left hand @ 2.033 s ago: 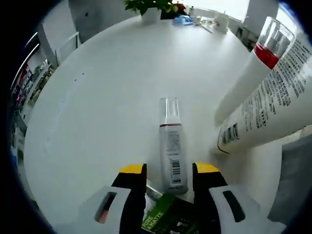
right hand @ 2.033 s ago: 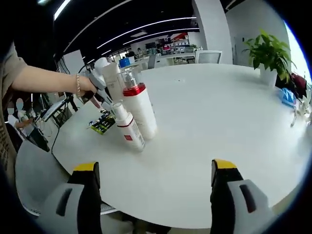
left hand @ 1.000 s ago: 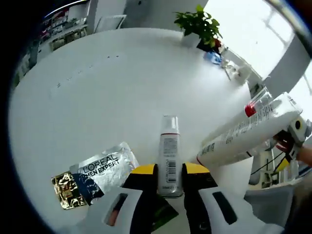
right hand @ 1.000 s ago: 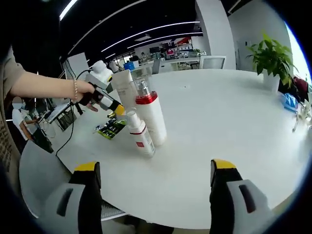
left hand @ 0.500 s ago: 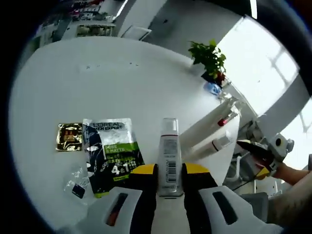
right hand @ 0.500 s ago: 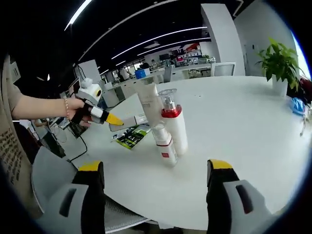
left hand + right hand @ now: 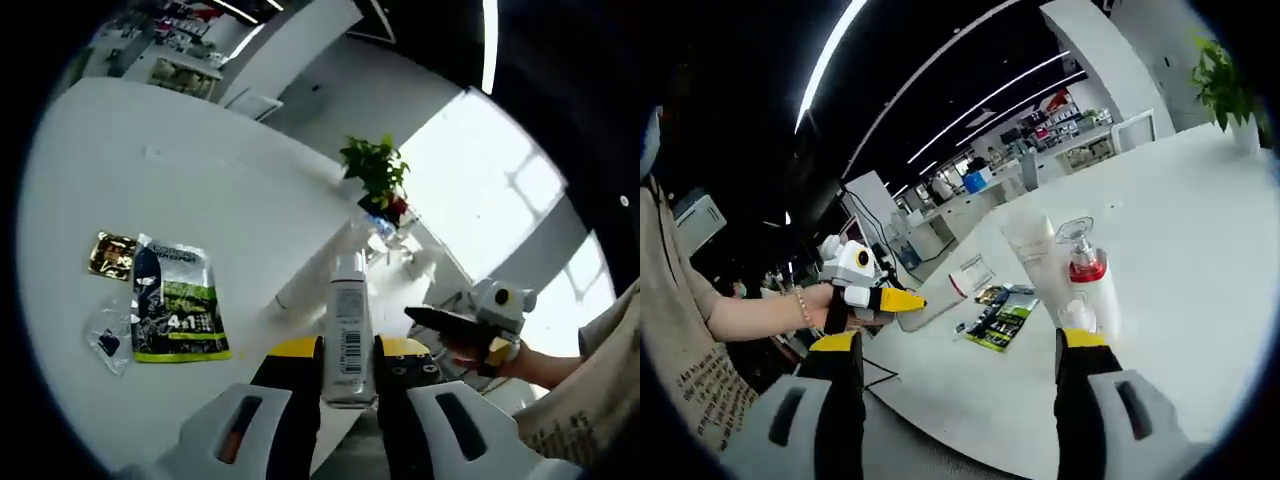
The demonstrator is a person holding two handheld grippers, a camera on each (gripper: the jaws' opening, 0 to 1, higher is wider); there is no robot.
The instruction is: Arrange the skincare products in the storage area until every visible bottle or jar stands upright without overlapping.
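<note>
A: How far along are we?

B: Partly. The pump bottle (image 7: 1087, 272) and the tall tube (image 7: 1030, 252) just beside it stand upright on the table (image 7: 1180, 200), a smaller bottle (image 7: 1076, 316) in front of the pump.

A: What's left?

B: The slim bottle (image 7: 347, 325), clamped in the left gripper (image 7: 347, 349) and off the table, needs standing near the pump bottle. The right gripper (image 7: 956, 342) is spread wide, holding nothing

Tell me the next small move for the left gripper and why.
Probably carry the slim bottle toward the upright group and set it on its base on bare table. The left gripper is shut on it, lifted off the table, while the red-collared pump bottle and white tube already stand, with free table beside them.
</note>
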